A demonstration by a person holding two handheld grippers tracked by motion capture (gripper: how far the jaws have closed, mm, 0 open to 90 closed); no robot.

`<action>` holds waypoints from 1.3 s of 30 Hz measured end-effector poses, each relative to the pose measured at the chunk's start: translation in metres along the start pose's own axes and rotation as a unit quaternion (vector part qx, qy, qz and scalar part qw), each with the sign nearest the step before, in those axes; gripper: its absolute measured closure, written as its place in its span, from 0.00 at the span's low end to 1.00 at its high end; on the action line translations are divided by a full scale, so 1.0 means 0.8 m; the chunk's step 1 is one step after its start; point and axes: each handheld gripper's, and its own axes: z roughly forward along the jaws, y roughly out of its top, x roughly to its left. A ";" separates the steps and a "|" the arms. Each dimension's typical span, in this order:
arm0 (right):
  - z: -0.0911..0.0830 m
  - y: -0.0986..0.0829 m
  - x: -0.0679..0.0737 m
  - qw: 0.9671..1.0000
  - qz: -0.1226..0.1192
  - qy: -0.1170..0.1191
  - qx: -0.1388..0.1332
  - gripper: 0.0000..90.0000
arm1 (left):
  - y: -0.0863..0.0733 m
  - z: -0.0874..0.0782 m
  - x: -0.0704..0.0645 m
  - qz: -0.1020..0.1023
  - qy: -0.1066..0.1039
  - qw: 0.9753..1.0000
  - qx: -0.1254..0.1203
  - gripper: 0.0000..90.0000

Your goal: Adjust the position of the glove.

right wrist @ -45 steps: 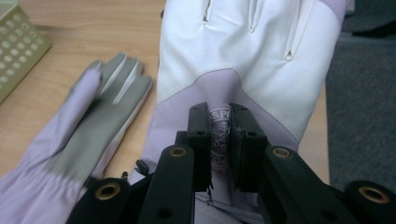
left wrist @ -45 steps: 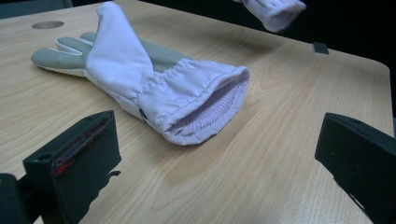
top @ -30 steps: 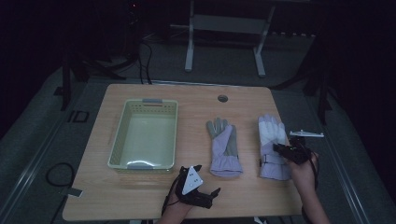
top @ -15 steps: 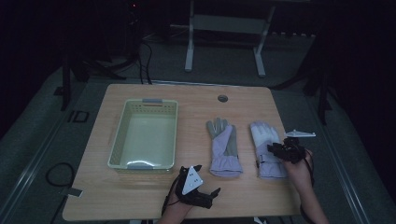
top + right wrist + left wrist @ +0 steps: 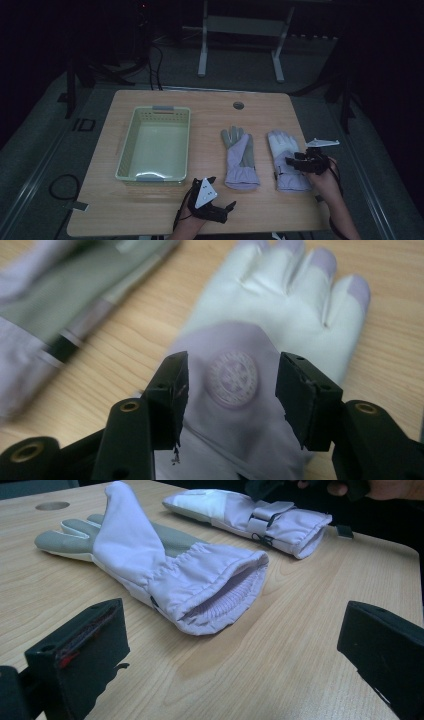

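Two pale lilac gloves lie side by side on the wooden table (image 5: 150,210). The left glove (image 5: 239,157) lies grey palm up, and its open cuff (image 5: 220,597) faces my left gripper (image 5: 230,650). That gripper (image 5: 222,194) stands wide open a short way in front of the cuff, with nothing between its fingers. The right glove (image 5: 281,150) lies back up, showing a round emblem (image 5: 232,377). My right gripper (image 5: 230,390) is open just above the emblem, one jaw on each side of it, and I cannot tell whether it touches the fabric. In the high view it (image 5: 294,164) hovers over that glove's wrist.
A pale green plastic basket (image 5: 127,150) stands empty on the table's left half. A round cable hole (image 5: 238,105) sits near the far edge. The right glove's strapped cuff (image 5: 280,522) lies near the table's right edge (image 5: 395,545). A metal frame (image 5: 240,30) stands beyond the table.
My right gripper has moved left from beside the right glove to above its wrist area. The left gripper has stayed in place.
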 end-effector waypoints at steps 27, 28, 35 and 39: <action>0.002 -0.012 -0.005 0.999 0.050 0.008 -0.002 0.88 | 0.000 0.000 0.001 -0.001 0.000 1.000 0.002 0.00; -0.007 -0.007 -0.005 0.999 0.052 0.009 -0.012 0.88 | 0.000 0.000 0.001 -0.002 0.000 1.000 0.001 0.00; -0.034 0.015 0.004 0.998 0.042 -0.004 -0.043 0.89 | 0.000 0.000 0.000 -0.001 0.000 1.000 0.001 0.00; -0.049 0.034 0.011 0.998 0.043 -0.003 -0.055 0.89 | 0.000 0.000 0.001 -0.001 0.000 1.000 0.001 0.00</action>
